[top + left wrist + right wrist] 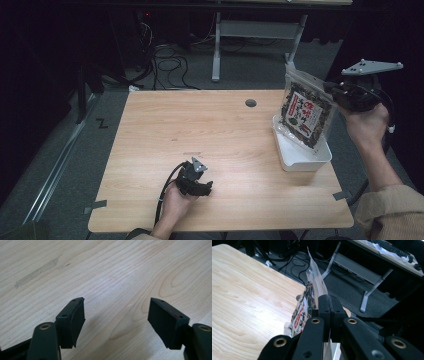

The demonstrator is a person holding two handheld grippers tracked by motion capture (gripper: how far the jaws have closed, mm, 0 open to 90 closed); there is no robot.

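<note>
Your right gripper (334,91) is pinching the clear plastic snack bag with the printed label (305,112) by its right edge, dangling over the white rectangular plastic tray (300,155) at the right of the frame. That thin-edge grip looks risky: the bag could slip or swing past the tray's rim. Your left gripper (196,186) sits spread wide on the light wooden table (200,125), lower centre.

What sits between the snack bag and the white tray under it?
Nothing visible. The right hand-held gripper holds the snack bag by its edge, hanging just above the white tray, whose open interior looks empty.
</note>
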